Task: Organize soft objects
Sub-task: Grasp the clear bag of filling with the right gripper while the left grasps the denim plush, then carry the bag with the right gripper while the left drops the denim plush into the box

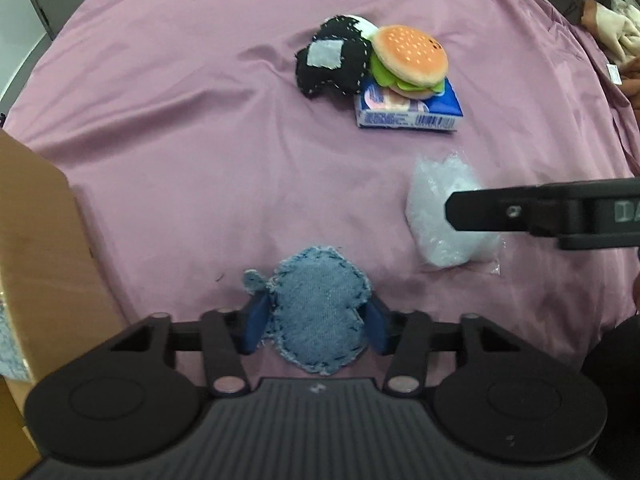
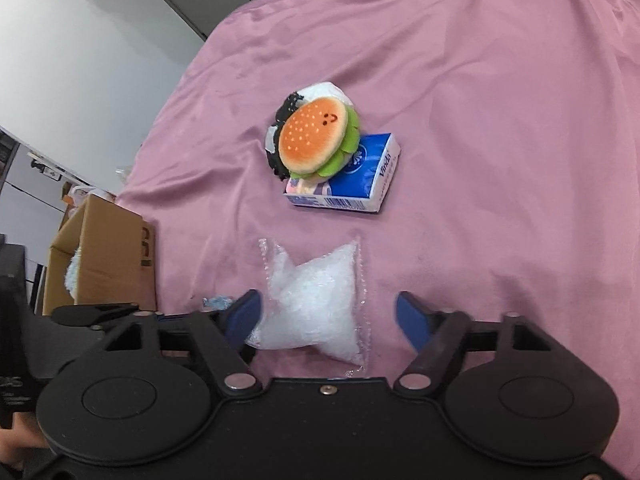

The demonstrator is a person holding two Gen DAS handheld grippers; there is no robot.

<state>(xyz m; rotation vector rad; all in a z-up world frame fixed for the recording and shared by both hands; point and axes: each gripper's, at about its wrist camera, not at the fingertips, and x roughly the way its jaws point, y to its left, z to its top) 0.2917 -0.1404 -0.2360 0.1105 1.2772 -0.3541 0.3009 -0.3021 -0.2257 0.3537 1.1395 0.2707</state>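
Note:
A blue denim plush lies on the pink cloth, low in the left wrist view. My left gripper has both blue pads pressed against its sides. A clear bag of white filling lies between the pads of my right gripper. The left pad touches the bag, the right pad stands apart from it, so this gripper is open. One finger of the right gripper reaches over the same bag in the left wrist view. A corner of the denim plush peeks out beside the right gripper.
Farther back, a burger plush leans on a blue tissue pack with a black patched plush beside it. An open cardboard box stands at the left edge, something fluffy inside. Brown and cream fabric lies at the far right.

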